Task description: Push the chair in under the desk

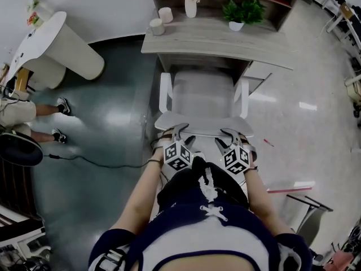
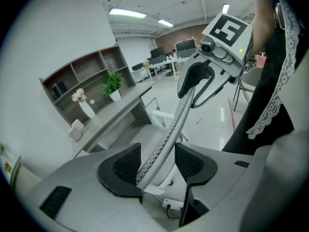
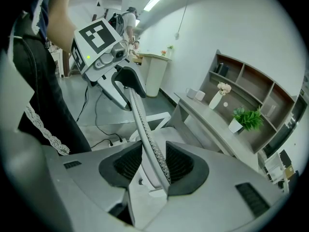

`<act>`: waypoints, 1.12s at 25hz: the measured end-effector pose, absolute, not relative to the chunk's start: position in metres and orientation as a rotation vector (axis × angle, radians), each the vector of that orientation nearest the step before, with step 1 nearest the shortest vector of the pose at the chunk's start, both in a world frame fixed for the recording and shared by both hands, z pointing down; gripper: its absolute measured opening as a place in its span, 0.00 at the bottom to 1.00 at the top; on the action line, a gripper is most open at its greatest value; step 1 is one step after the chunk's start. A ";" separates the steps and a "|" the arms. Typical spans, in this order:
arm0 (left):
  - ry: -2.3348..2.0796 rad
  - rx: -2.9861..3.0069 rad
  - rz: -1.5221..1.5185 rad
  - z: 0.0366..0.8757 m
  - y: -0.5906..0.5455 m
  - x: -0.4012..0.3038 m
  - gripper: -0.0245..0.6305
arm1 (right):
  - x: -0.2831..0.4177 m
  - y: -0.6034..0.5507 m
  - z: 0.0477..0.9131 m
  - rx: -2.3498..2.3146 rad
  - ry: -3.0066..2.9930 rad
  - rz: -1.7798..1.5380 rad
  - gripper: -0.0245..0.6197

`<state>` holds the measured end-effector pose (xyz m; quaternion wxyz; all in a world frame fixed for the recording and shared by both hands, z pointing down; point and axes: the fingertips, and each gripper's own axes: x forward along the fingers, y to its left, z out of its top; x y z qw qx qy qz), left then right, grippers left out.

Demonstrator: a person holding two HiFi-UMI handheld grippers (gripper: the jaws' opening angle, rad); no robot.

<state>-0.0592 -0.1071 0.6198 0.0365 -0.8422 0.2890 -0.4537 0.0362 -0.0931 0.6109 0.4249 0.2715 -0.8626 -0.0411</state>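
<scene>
The chair (image 1: 203, 95) stands partly under the bench (image 1: 208, 41). The left gripper (image 1: 181, 135) and right gripper (image 1: 232, 137) each straddle its back's top rim, jaws slack, not clenched. It looks light and mesh-backed, so I'd push on that stiff rim.

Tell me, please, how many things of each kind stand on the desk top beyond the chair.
Pale round containers: 2
Vase of flowers: 1
Potted plant: 1
Total: 4
</scene>
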 end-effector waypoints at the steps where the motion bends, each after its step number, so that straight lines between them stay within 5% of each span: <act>1: 0.887 -2.586 -1.392 0.619 -0.110 -0.059 0.38 | 0.036 -0.096 0.610 0.679 -2.157 -0.105 0.25; 28: 0.904 -2.581 -1.374 0.620 -0.164 -0.053 0.38 | 0.042 -0.153 0.612 0.676 -2.152 -0.136 0.25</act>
